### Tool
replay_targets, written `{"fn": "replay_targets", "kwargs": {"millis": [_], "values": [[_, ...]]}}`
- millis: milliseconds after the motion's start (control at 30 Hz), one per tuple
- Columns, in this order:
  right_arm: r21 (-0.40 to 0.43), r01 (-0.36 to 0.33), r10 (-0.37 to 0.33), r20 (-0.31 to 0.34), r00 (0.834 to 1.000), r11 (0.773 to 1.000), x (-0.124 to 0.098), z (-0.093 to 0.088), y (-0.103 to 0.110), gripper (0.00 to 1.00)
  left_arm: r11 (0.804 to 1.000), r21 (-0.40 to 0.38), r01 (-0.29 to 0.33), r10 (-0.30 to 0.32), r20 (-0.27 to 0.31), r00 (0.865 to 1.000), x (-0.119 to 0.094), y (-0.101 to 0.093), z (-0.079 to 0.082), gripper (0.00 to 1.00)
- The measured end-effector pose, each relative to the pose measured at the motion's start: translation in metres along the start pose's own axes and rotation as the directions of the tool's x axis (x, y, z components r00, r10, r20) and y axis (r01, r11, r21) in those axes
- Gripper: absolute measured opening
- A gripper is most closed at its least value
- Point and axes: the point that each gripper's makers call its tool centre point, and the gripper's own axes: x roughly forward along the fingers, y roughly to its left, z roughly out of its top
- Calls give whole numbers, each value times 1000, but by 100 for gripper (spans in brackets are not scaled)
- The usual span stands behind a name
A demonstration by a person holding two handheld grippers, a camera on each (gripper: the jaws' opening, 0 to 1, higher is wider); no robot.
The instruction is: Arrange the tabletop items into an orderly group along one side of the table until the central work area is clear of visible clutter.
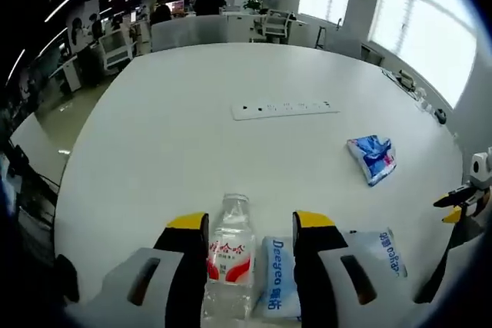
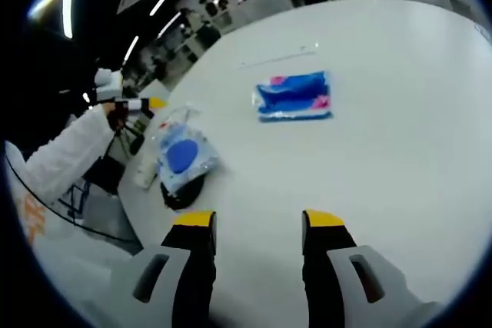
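A clear water bottle [image 1: 231, 255] with a red and white label stands upright between the jaws of my left gripper [image 1: 250, 222], which is open around it. Right of the bottle lie two blue tissue packs [image 1: 277, 280] [image 1: 381, 251], near the table's edge. Further out on the white table [image 1: 184, 120] lies a blue, white and pink packet [image 1: 372, 157], which the right gripper view has as [image 2: 294, 96]. My right gripper [image 2: 260, 222] hovers open over bare table, with nothing between its fingers. It also shows at the edge of the left gripper view [image 1: 460, 203].
A white power strip [image 1: 284, 108] lies mid-table. In the right gripper view, a clear bag with a blue pack [image 2: 183, 157] rests on a dark object [image 2: 181, 193] at the table's edge, beside a white sleeve [image 2: 61, 159]. Office chairs [image 1: 115, 48] and people stand beyond the far side.
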Motion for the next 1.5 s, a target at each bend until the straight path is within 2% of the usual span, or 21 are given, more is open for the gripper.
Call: {"fn": "replay_targets", "kwargs": {"millis": [233,600,767,833,1100,1267,1367,1500], "values": [[7,-10,10,-21,1000,1000,6,0,0,43,1000,4,11,-11,-32,999,22,3,4,37],[47,-10,12,-51,999,999,16,-4,-8,42,1000,0,8,-8,-94,996,50,5,-9,33],[49,-12,15,-72,997,999,19,-7,-7,42,1000,-14,-16,14,-136,991,63,11,-19,33],[51,-11,15,-75,997,999,20,-8,-7,42,999,-18,-28,25,-134,991,66,15,-18,33],[73,-12,18,-80,997,997,25,-6,-10,41,999,4,-51,51,-158,986,75,22,-23,27],[121,-33,40,-55,998,992,27,-4,-10,40,998,32,-45,50,-168,984,78,20,-23,26],[110,-30,36,-55,998,993,27,-3,-11,40,996,86,-24,37,-160,986,78,17,-22,25],[119,-28,33,-39,999,993,24,-1,-13,40,995,86,-40,52,-138,989,75,19,-19,22]]}}
